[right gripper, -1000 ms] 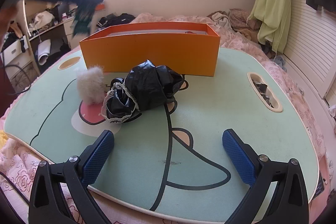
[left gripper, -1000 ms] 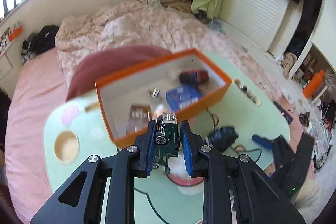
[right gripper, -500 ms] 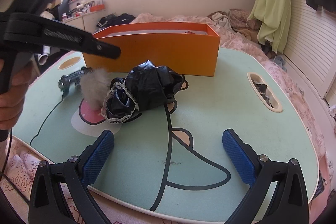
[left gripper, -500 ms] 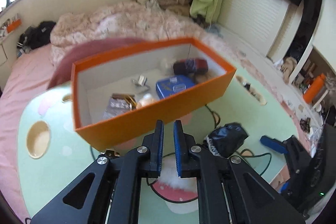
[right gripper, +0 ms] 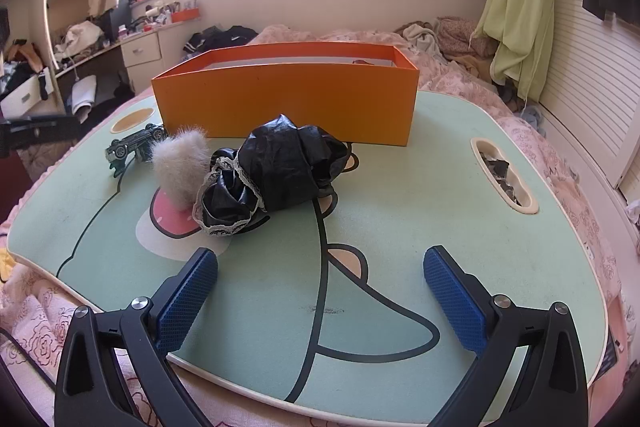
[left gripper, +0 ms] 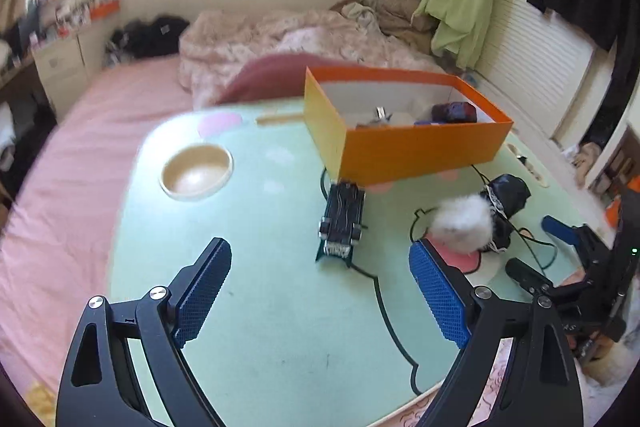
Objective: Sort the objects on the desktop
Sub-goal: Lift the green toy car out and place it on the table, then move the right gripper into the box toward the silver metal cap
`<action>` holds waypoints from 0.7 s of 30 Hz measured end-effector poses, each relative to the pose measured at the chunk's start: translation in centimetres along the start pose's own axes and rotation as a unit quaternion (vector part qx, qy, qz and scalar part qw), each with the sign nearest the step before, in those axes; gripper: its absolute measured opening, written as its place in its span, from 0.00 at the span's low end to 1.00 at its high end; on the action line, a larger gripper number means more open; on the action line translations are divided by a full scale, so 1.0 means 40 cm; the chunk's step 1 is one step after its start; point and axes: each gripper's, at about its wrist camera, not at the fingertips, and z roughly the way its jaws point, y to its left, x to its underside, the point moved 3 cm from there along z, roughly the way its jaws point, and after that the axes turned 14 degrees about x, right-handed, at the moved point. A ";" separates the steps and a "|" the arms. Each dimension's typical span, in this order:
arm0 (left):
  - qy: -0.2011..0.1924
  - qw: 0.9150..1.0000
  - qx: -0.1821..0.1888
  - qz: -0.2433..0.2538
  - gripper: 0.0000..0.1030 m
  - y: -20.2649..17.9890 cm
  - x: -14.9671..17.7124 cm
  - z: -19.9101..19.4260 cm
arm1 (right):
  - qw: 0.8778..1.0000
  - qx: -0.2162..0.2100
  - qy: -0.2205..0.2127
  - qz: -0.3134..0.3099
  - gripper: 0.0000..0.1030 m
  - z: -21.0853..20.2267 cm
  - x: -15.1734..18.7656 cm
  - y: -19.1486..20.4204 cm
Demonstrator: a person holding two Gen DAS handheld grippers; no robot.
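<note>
The dark green toy car [left gripper: 342, 223] is lying upside down on the mint-green table [left gripper: 260, 327], wheels up, just off the near corner of the orange box [left gripper: 420, 147]; a white fluffy pompom [left gripper: 460, 225] and a crumpled black bag [right gripper: 280, 167] are sitting beside it; your left gripper [left gripper: 320, 291] is angling down toward the table short of the car, its jaws opening with nothing between them; your right gripper [right gripper: 320, 297] is hovering over the table's near edge, jaws spread wide and empty
</note>
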 end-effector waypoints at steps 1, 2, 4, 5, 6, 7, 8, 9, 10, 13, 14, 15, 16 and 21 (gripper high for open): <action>0.005 1.000 0.015 -0.002 0.88 0.011 0.005 0.011 | 1.000 0.000 0.000 0.000 1.00 0.000 0.001 -0.001; 0.010 1.000 0.018 0.004 0.88 0.016 0.009 0.028 | 1.000 0.000 0.000 0.000 1.00 0.000 0.001 -0.001; 0.023 1.000 0.011 0.005 0.85 0.020 0.017 0.069 | 1.000 0.000 0.000 0.000 1.00 0.000 0.001 -0.001; 0.029 0.999 0.019 0.003 0.81 0.015 0.023 0.091 | 1.000 0.000 0.000 0.000 1.00 0.000 0.001 -0.001; 0.038 0.999 0.032 0.000 0.72 0.008 0.029 0.114 | 1.000 0.000 0.000 0.000 1.00 0.000 0.000 0.000; 0.034 0.999 0.015 0.014 0.71 -0.008 0.033 0.122 | 1.000 0.000 0.000 0.000 1.00 0.000 0.001 -0.001; 0.033 0.999 0.004 0.026 0.71 -0.024 0.035 0.129 | 1.000 0.001 0.000 -0.001 1.00 0.001 0.001 -0.001; 0.038 0.999 0.000 0.038 0.70 -0.041 0.039 0.137 | 1.000 0.002 -0.002 -0.002 1.00 -0.002 0.000 0.002; 0.044 0.998 0.005 0.048 0.70 -0.062 0.043 0.146 | 1.000 0.001 -0.002 -0.002 1.00 -0.003 0.000 0.003; 0.042 0.996 0.021 0.074 0.70 -0.122 0.037 0.166 | 1.000 0.001 -0.001 0.000 1.00 -0.005 0.002 0.004; 0.042 0.996 0.026 0.078 0.70 -0.139 0.032 0.175 | 1.000 0.001 -0.002 0.000 1.00 -0.007 0.001 0.006; 0.045 0.995 0.034 0.080 0.70 -0.156 0.029 0.183 | 1.000 0.001 -0.002 0.000 1.00 -0.005 0.002 0.004; 0.048 0.995 0.044 0.079 0.70 -0.166 0.028 0.186 | 1.000 0.001 -0.001 0.001 1.00 -0.006 0.002 0.004; 0.034 0.997 0.052 0.042 0.70 -0.170 0.050 0.155 | 1.000 -0.008 -0.001 0.006 0.98 -0.007 -0.002 -0.001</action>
